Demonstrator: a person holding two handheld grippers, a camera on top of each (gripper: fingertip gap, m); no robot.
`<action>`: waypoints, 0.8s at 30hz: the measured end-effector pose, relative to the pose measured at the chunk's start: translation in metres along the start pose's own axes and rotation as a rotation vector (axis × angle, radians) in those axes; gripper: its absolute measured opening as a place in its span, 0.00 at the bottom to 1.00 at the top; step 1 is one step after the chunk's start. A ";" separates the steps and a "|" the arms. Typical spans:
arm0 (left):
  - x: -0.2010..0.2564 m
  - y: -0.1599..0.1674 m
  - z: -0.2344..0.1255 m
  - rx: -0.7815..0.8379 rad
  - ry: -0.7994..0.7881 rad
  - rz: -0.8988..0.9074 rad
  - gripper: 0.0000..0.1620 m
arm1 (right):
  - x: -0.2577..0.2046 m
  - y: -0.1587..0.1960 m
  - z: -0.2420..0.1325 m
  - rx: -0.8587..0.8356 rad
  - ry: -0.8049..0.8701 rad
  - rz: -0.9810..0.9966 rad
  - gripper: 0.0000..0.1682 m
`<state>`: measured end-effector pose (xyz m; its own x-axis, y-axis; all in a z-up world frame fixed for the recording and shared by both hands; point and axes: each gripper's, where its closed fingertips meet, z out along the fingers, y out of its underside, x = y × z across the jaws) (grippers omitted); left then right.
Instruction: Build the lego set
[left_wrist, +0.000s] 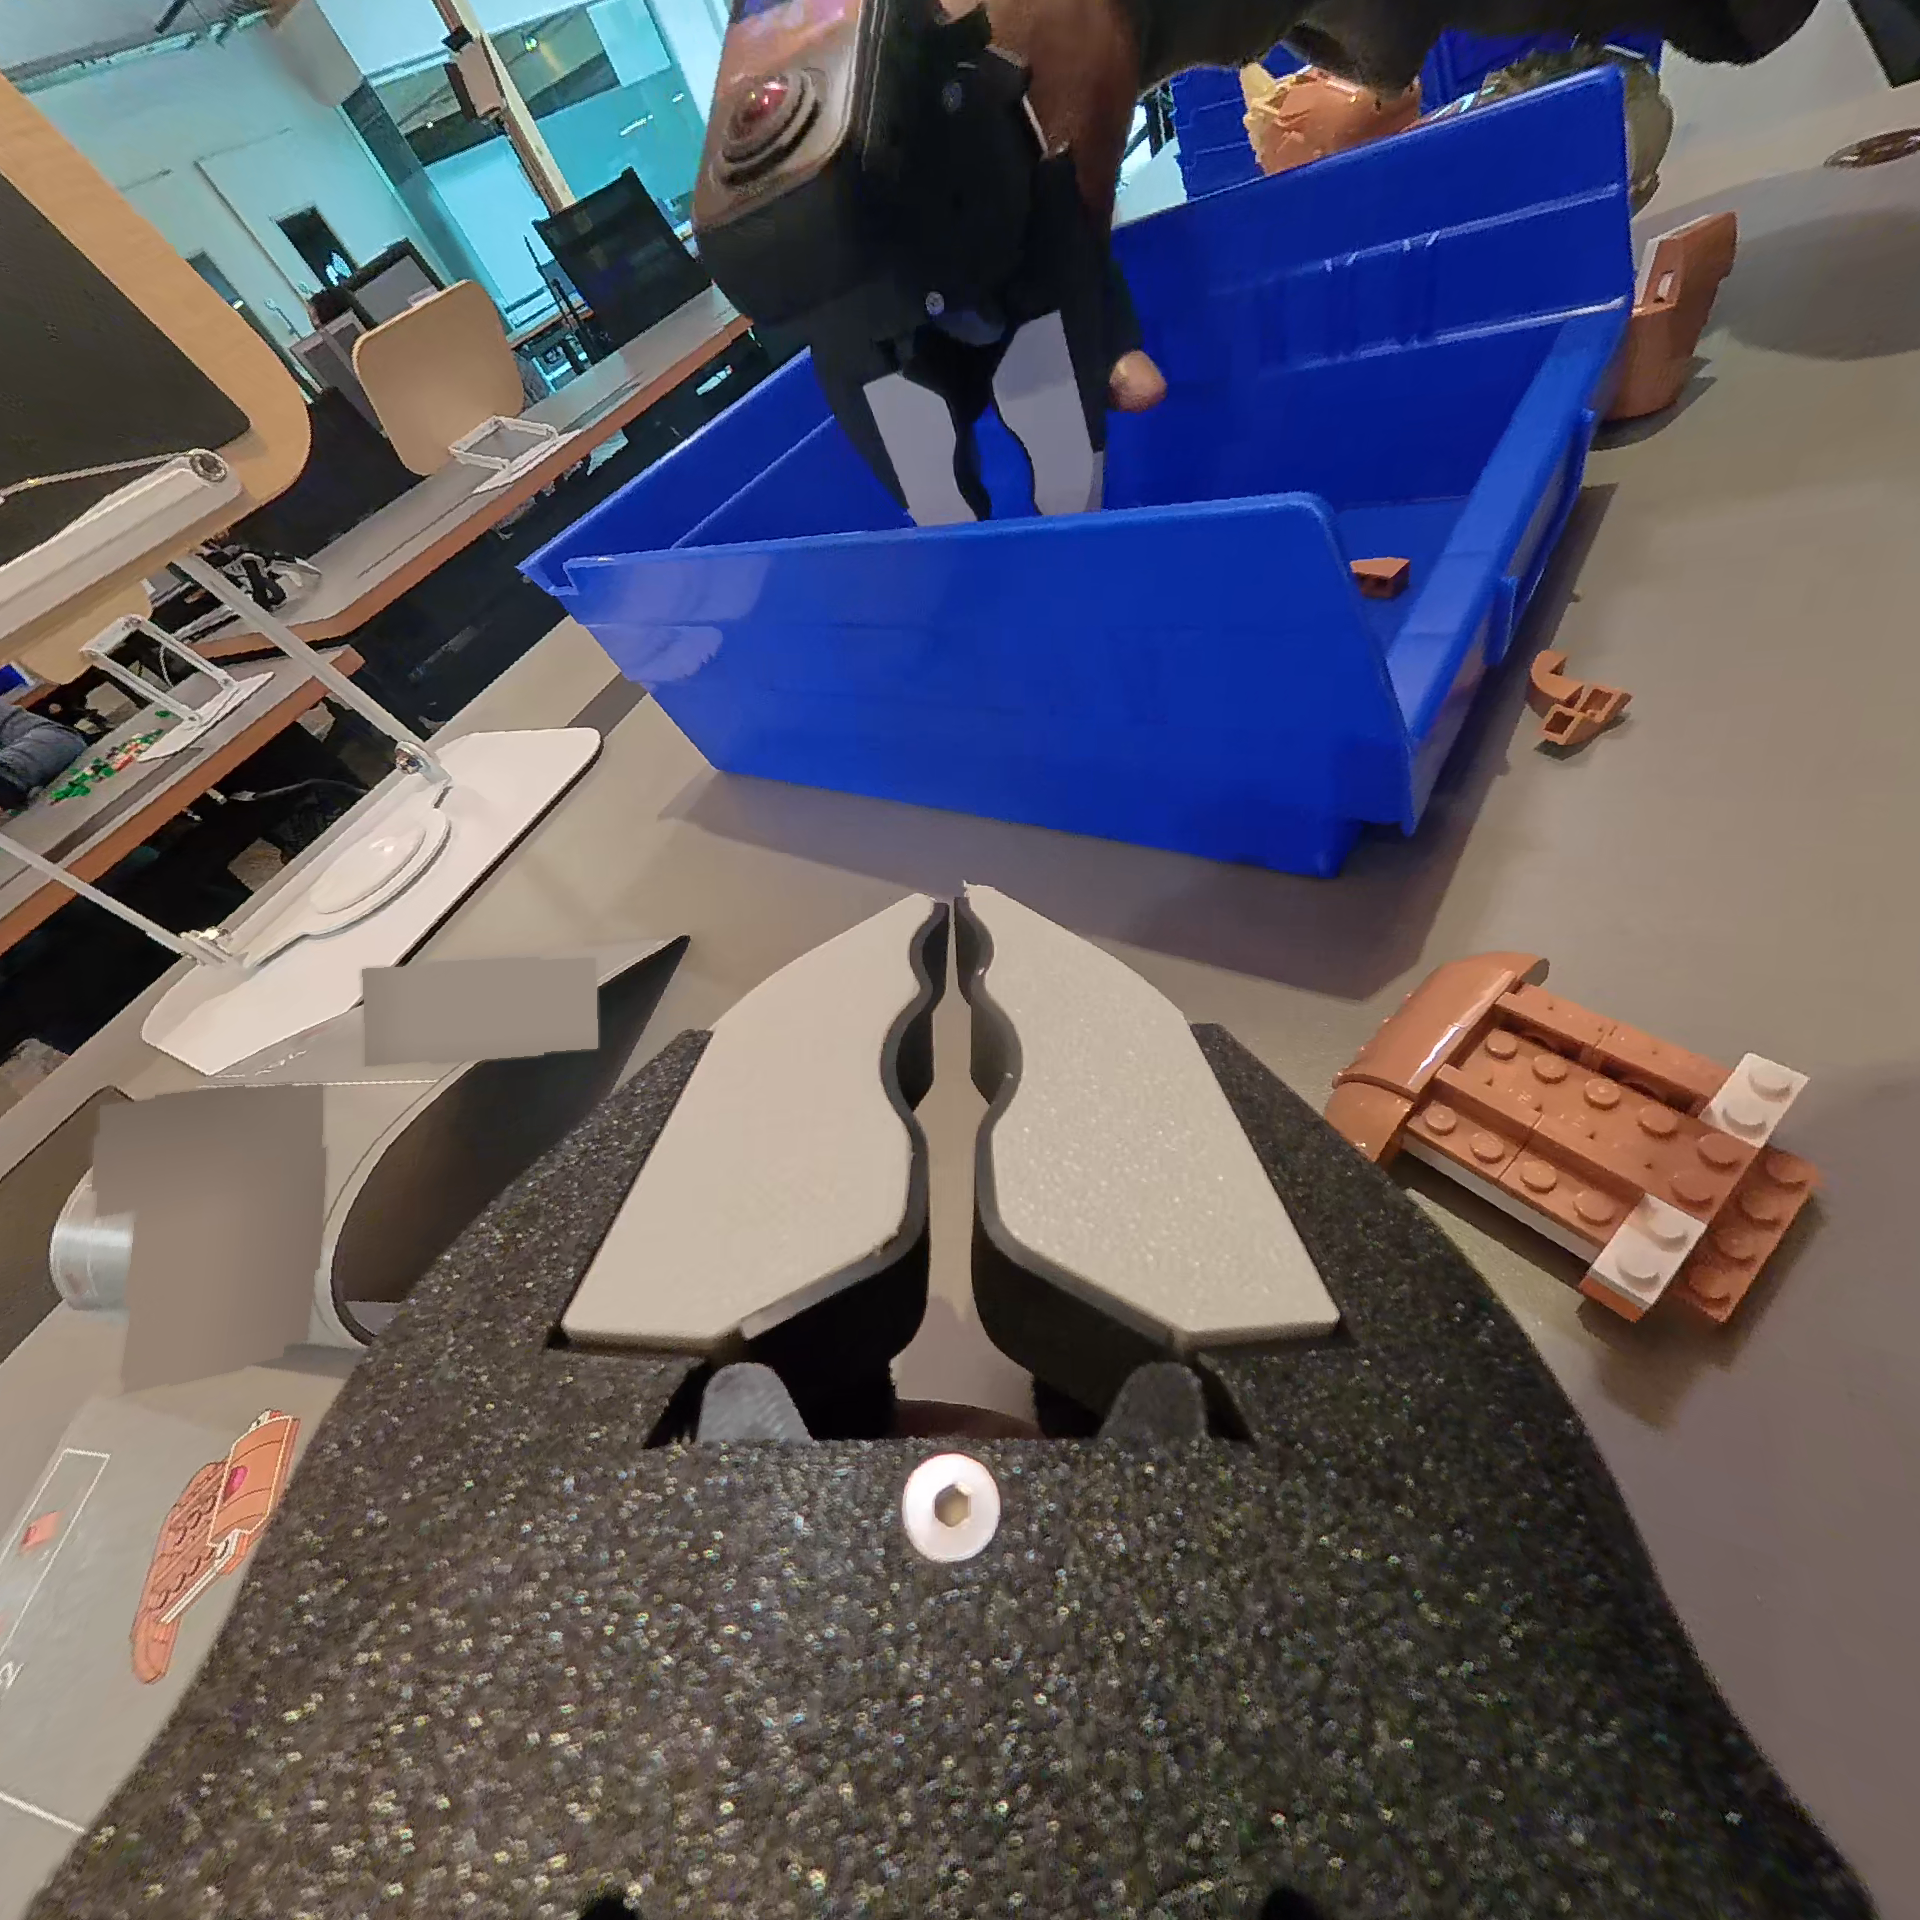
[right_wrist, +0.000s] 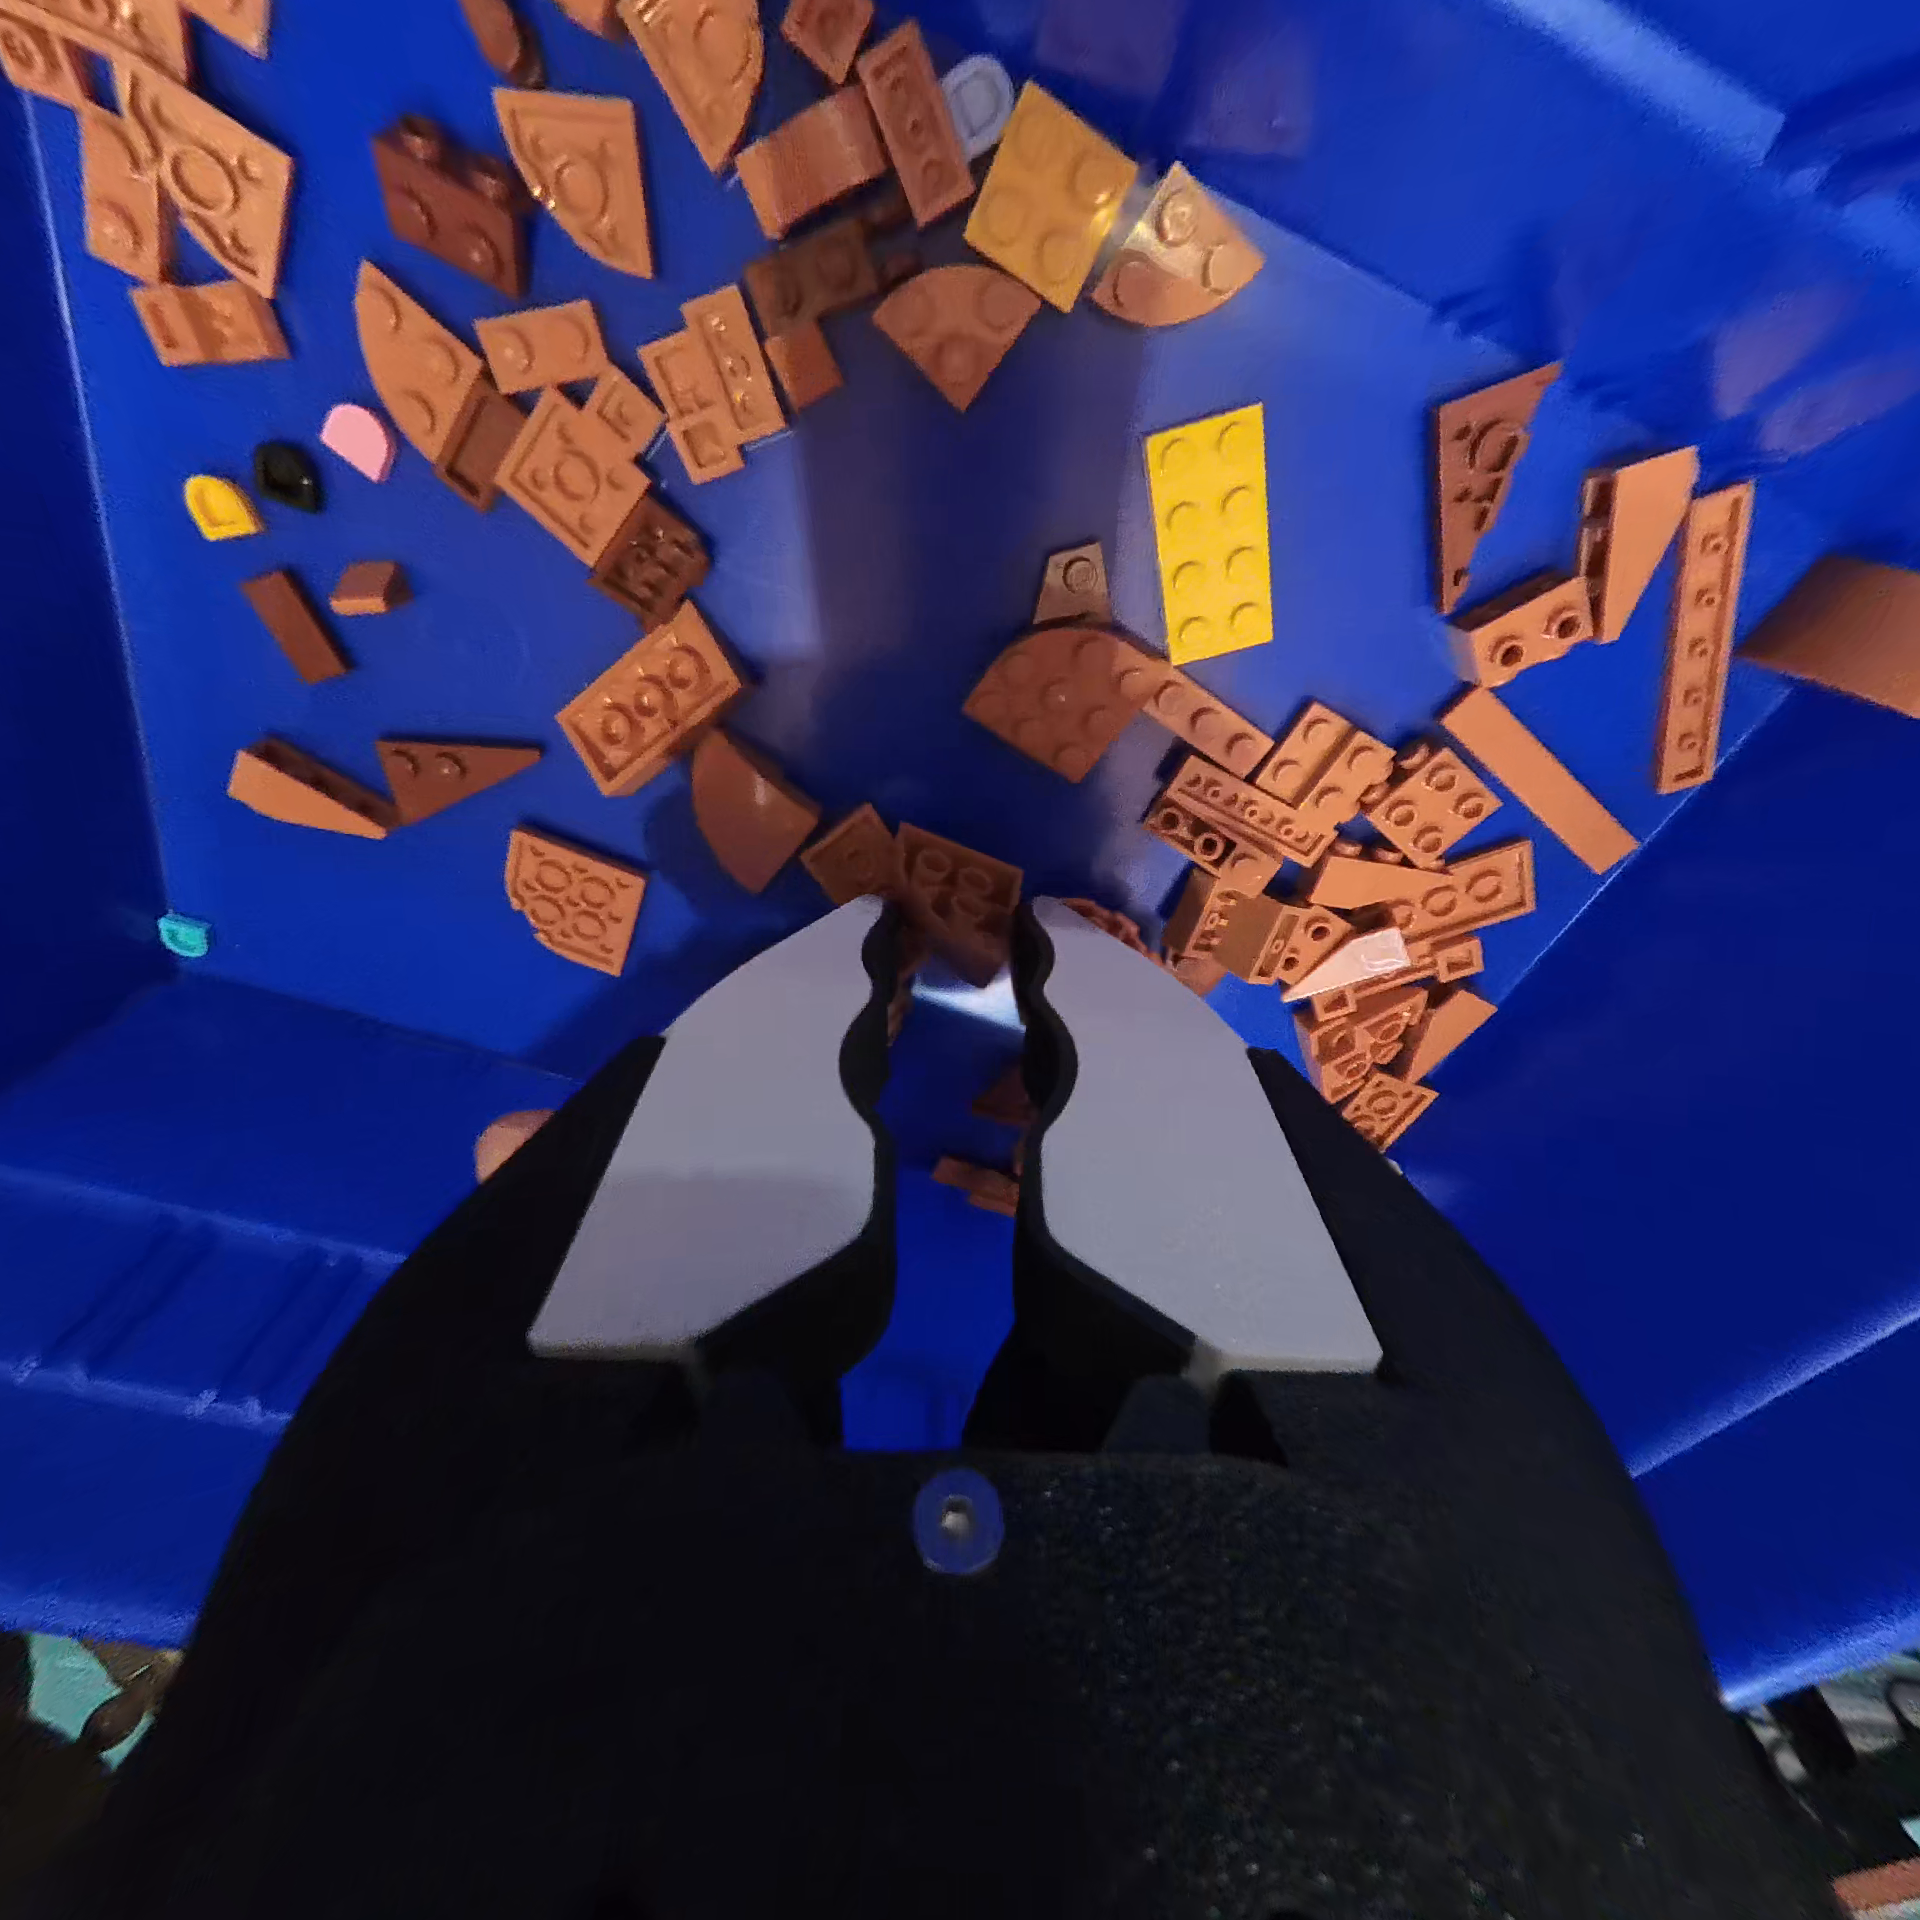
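While the left gripper (left_wrist: 954, 909) is idling closed and empty near the partly built brown assembly (left_wrist: 1579, 1132) on the table, the right gripper (right_wrist: 954, 914) is reaching slightly parted into the blue bin (right_wrist: 1558, 1299) toward a brown plate (right_wrist: 961, 883), leaving most loose pieces unassembled.

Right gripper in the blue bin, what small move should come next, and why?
Probably close the right gripper: its jaws stand apart on either side of a brown brick on the blue bin floor, not yet pinching it. The left gripper waits shut over the table.
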<state>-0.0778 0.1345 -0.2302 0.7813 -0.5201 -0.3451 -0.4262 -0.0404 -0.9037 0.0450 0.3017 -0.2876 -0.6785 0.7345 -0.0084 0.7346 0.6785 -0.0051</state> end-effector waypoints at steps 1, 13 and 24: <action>0.000 0.000 0.000 -0.001 -0.001 -0.001 0.01 | 0.000 -0.001 0.000 0.002 0.001 -0.001 0.13; -0.001 0.000 0.000 0.000 -0.002 0.000 0.01 | 0.015 -0.004 -0.008 0.035 0.087 0.031 0.19; -0.002 0.001 0.000 -0.003 -0.007 0.000 0.01 | 0.027 0.002 -0.009 0.042 0.145 0.072 0.18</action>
<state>-0.0799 0.1350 -0.2305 0.7846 -0.5141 -0.3467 -0.4275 -0.0434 -0.9030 0.0282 0.3229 -0.2784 -0.6147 0.7773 0.1340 0.7790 0.6249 -0.0520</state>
